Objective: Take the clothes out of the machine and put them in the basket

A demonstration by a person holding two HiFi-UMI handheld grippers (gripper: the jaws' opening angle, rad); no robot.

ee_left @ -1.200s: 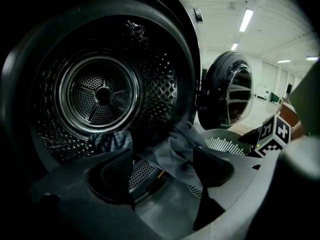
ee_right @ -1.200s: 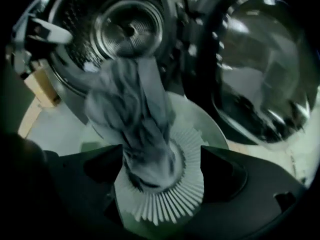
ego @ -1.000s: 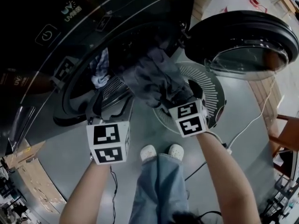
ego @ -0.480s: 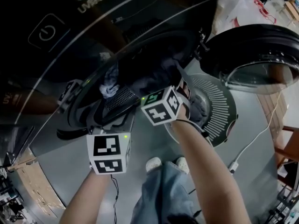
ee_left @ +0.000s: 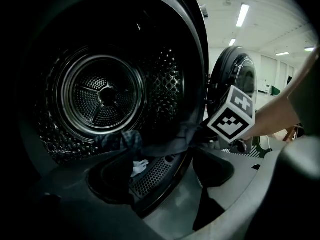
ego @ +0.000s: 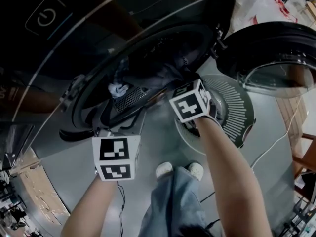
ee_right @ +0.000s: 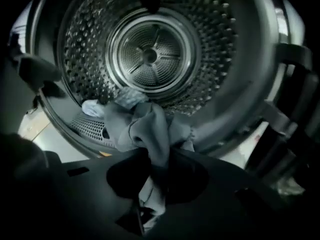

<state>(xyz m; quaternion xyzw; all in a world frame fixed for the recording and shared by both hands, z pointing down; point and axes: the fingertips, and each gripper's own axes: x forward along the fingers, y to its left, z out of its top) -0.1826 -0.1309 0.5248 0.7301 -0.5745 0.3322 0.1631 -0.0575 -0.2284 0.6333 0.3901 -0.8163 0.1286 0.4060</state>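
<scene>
The washing machine's drum (ee_right: pixel 150 54) stands open. A grey garment (ee_right: pixel 145 126) hangs over the drum's lower lip (ego: pixel 153 75), with a small white cloth (ego: pixel 118 89) and a dark checked piece (ee_left: pixel 120 141) beside it. My right gripper (ee_right: pixel 157 176) is at the drum's mouth (ego: pixel 170 87). Its jaws are closing, and a fold of the grey garment is pinched between the pads. My left gripper (ee_left: pixel 160 184) hovers open just below the drum's rim (ego: pixel 121 128), with nothing between its jaws.
The round machine door (ego: pixel 276 48) is swung open to the right. A white slatted basket (ego: pixel 237 107) sits on the floor below the door, right of my right arm. A cable (ego: pixel 269 142) runs across the floor. The person's feet (ego: pixel 180 171) are near the machine.
My right gripper has moved from above the basket, left and up, to the drum's mouth and has closed on the grey garment. The left gripper has hardly moved.
</scene>
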